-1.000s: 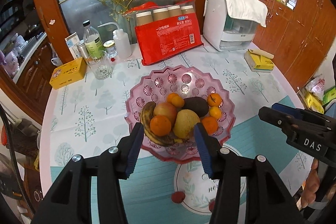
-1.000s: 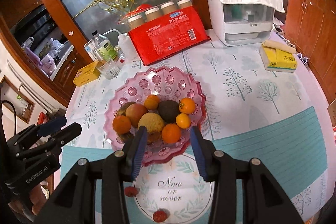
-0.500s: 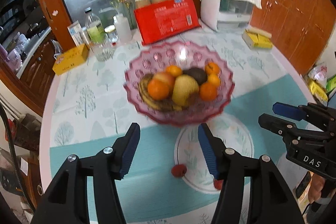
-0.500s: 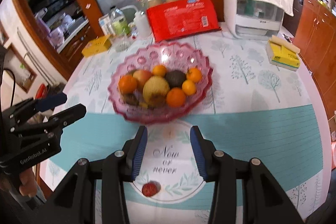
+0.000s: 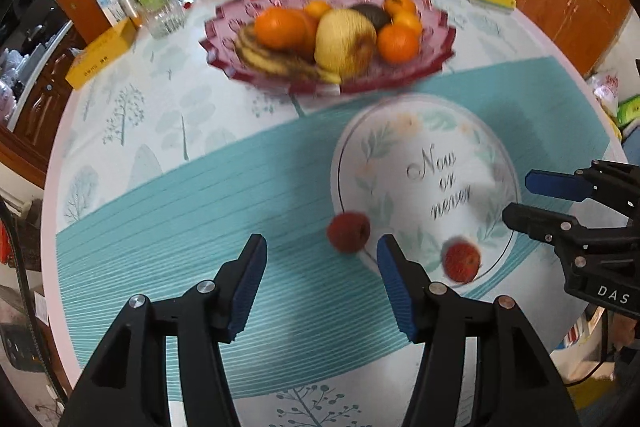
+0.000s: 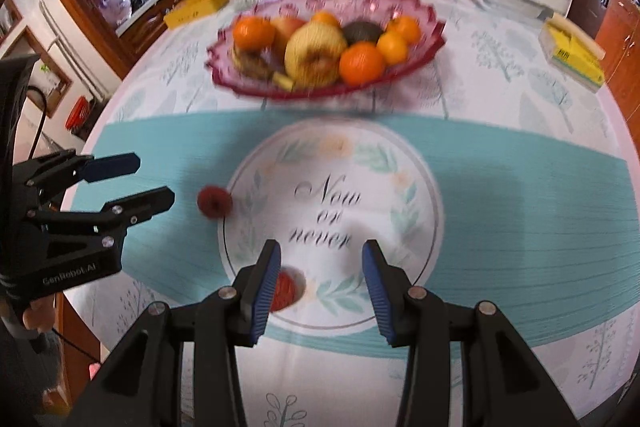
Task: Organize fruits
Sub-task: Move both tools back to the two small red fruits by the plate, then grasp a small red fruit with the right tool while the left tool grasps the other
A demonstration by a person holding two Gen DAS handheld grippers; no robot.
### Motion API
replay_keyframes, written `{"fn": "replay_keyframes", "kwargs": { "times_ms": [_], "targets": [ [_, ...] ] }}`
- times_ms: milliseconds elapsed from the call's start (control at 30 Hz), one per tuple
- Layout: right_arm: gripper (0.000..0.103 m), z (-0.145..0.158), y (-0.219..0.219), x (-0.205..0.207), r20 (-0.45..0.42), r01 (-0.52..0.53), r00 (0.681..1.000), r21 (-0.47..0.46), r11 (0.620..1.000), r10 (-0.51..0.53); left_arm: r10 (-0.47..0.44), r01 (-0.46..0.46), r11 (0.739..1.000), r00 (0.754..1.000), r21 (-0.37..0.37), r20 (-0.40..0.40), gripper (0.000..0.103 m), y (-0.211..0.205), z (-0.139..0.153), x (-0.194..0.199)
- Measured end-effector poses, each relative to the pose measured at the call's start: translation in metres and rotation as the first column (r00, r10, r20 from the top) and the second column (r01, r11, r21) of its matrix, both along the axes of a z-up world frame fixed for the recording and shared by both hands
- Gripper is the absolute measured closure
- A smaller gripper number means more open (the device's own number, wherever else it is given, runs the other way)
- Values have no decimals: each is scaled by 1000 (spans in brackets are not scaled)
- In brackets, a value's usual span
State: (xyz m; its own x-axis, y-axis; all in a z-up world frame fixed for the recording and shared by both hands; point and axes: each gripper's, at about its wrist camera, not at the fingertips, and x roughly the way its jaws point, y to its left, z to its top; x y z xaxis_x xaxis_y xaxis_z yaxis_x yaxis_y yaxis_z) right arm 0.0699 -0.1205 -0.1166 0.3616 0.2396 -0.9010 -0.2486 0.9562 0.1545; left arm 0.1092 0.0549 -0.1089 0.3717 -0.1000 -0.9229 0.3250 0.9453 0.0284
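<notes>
Left tool (image 5: 322, 269) with jaws apart, just widened, empty, hangs above a small red bumpy fruit (image 5: 348, 231) near the worktop's front edge. Straddle it squarely, squeeze gently. Right tool (image 6: 320, 273) apart, beside a second red fruit (image 6: 285, 290); pink scalloped glass bowl (image 5: 420, 75) behind.

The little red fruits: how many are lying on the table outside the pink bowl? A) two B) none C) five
A: one little red fruit lies at the printed circle's edge, another inside it, both outside the pink bowl.
</notes>
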Motion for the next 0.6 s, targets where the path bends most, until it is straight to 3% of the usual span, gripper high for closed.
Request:
{"fn": "replay_keyframes", "kwargs": {
  "times_ms": [367, 600],
  "targets": [
    [60, -33, 22, -7, -82, -63, 995, 8, 998, 63, -12, 12, 1000, 999, -8, -41, 47, 2, -25, -1],
    [60, -38, 33, -5, -93, -98, 990, 44, 994, 102, 14, -16, 999, 998, -32, -60, 47, 8, -34, 9]
  ]
}}
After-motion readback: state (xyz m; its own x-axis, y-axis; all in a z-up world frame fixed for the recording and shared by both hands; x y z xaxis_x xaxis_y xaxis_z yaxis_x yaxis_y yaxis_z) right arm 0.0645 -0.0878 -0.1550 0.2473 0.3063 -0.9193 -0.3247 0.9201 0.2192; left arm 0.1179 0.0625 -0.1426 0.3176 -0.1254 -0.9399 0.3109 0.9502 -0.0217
